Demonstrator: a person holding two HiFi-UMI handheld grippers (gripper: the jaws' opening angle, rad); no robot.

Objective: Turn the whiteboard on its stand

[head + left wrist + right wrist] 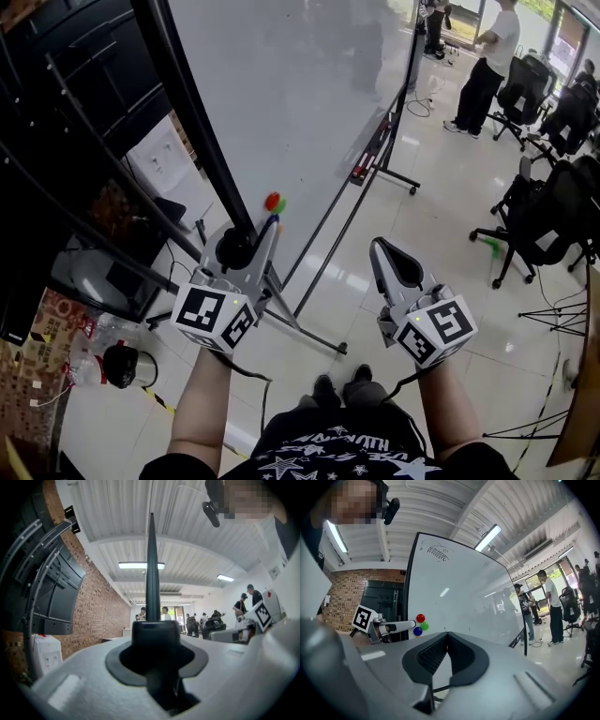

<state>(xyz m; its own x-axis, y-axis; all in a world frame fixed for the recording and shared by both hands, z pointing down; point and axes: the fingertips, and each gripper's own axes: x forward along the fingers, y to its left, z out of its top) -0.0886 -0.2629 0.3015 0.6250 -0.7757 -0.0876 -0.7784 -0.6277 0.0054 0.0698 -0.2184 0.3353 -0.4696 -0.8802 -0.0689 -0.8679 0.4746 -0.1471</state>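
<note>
The big whiteboard stands tilted on its black wheeled stand, its white face toward me. My left gripper is shut on the board's black frame edge; in the left gripper view that edge rises as a thin dark bar from between the jaws of the left gripper. Red, green and blue magnets stick to the board just beyond it. My right gripper hangs free to the right of the board, shut on nothing, its tips meeting in its own view, which faces the whiteboard.
A black rack with cables stands close on the left, with clutter on the floor below it. A marker tray runs along the board's far edge. Office chairs and a standing person are at the right.
</note>
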